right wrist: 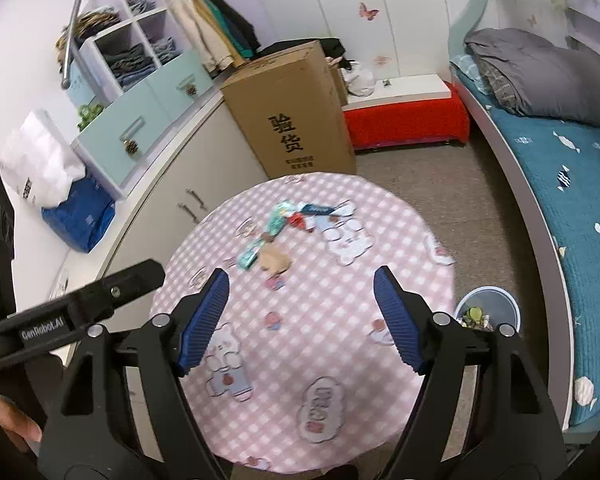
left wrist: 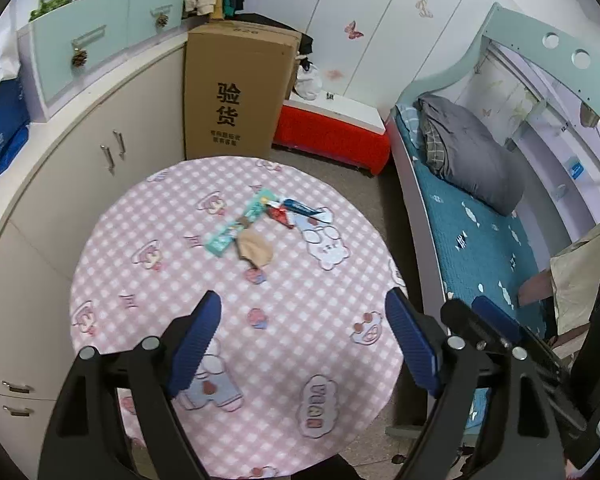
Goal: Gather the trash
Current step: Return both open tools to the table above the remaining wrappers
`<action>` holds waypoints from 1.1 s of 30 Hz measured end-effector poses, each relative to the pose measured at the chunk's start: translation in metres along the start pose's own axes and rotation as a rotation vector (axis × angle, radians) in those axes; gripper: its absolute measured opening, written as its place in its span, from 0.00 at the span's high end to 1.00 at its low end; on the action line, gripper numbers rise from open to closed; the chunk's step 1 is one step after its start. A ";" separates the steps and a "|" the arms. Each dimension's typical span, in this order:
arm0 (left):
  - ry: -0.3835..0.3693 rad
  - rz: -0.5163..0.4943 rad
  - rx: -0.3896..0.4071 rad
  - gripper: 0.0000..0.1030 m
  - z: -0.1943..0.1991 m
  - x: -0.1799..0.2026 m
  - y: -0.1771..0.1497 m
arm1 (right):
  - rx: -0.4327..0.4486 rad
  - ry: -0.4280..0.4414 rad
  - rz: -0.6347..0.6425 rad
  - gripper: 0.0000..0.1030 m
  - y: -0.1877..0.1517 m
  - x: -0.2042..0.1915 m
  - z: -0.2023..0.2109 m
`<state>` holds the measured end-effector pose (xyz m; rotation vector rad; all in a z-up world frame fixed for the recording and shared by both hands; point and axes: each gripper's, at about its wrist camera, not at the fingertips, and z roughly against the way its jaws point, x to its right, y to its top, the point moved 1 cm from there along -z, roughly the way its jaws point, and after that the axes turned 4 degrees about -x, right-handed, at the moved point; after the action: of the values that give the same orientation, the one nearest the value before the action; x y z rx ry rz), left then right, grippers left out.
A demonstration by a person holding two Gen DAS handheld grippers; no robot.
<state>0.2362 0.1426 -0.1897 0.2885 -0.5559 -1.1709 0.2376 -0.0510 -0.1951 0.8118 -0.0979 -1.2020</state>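
Note:
Trash lies in a cluster on the far half of a round table with a pink checked cloth (left wrist: 148, 320) (right wrist: 340, 360): a long teal wrapper (left wrist: 240, 222) (right wrist: 266, 234), a crumpled tan paper (left wrist: 254, 248) (right wrist: 274, 260), a red wrapper (left wrist: 278, 214) (right wrist: 298, 220) and a blue-white wrapper (left wrist: 304, 206) (right wrist: 320, 209). My left gripper (left wrist: 304, 312) is open and empty above the near half of the table. My right gripper (right wrist: 300, 286) is open and empty, also short of the trash. A small bin (right wrist: 488, 312) with trash inside stands on the floor right of the table.
A tall cardboard box (left wrist: 232, 92) (right wrist: 296, 116) and a red-and-white box (left wrist: 332, 128) (right wrist: 404, 116) stand beyond the table. White cabinets (left wrist: 60, 184) run along the left. A bed with a teal cover (left wrist: 480, 240) (right wrist: 572, 184) lies on the right.

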 end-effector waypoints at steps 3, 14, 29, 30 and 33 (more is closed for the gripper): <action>-0.007 0.016 0.009 0.20 0.007 -0.015 -0.003 | -0.008 -0.004 0.017 0.28 -0.003 -0.018 -0.004; -0.008 0.051 -0.043 0.19 -0.021 -0.040 -0.001 | -0.042 -0.030 -0.002 0.27 -0.003 -0.012 -0.027; 0.074 0.203 -0.216 0.19 -0.140 -0.098 0.030 | -0.196 -0.042 -0.020 0.27 0.046 0.047 -0.138; 0.085 0.199 -0.222 0.19 -0.150 -0.099 0.035 | -0.208 -0.044 -0.022 0.27 0.050 0.052 -0.148; 0.103 0.185 -0.239 0.19 -0.174 -0.099 0.046 | -0.235 -0.054 -0.012 0.27 0.060 0.060 -0.169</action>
<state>0.3412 0.2390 -0.3371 0.0894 -0.3408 -1.0247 0.3886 -0.0099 -0.3017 0.5757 0.0042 -1.2209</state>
